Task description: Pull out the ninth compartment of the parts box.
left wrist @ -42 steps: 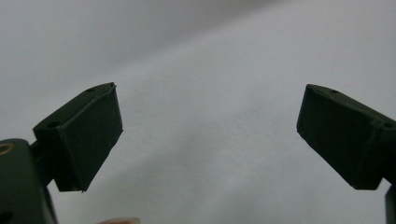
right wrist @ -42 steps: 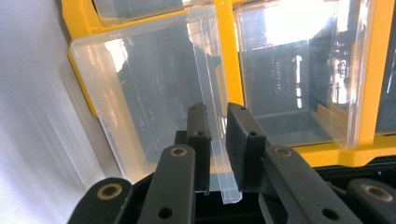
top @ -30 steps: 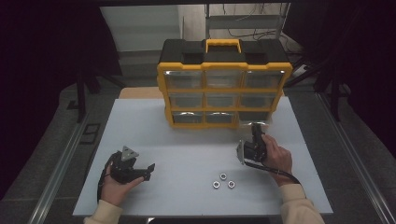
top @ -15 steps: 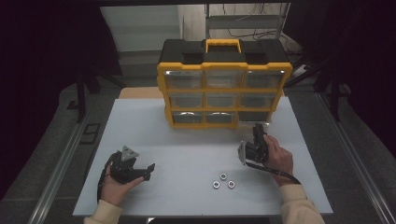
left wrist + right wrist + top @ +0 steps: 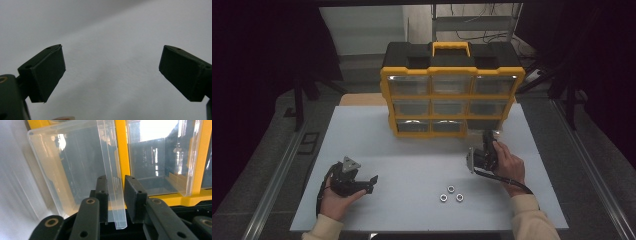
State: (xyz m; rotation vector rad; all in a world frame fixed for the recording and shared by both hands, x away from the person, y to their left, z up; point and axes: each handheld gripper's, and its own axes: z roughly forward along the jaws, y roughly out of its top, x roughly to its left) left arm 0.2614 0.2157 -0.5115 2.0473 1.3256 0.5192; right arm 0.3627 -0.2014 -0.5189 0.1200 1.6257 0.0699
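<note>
a big yellow and black box of little drawers [image 5: 452, 95] stands at the far side of the white table [image 5: 412, 150]. it has three rows of clear drawers, and a yellow handle [image 5: 451, 48] sits on its black top.

the right gripper [image 5: 486, 142] is up close to the bottom right corner of the box, held in the person's right hand [image 5: 508, 164]. in the right gripper view, its two black jaws stand on each side of the thin front lip of a clear drawer [image 5: 75, 170]. one jaw looks to touch the lip and the other has a small gap, so the lip is between them but not squeezed tight. the jaws have just been closing a little, with the lip between them. the drawer is turned on its side in that view, and the yellow frame of the box runs right behind it.

the left gripper [image 5: 369, 181] rests low on the near left part of the table, held in the left hand [image 5: 337, 197]. its jaws are wide apart and nothing is between them. in the left gripper view there is just plain white table past the jaws.

three small metal nuts [image 5: 451, 194] lie together on the table, near the front, between the two hands and closer to the right one. nothing touches them.
</note>
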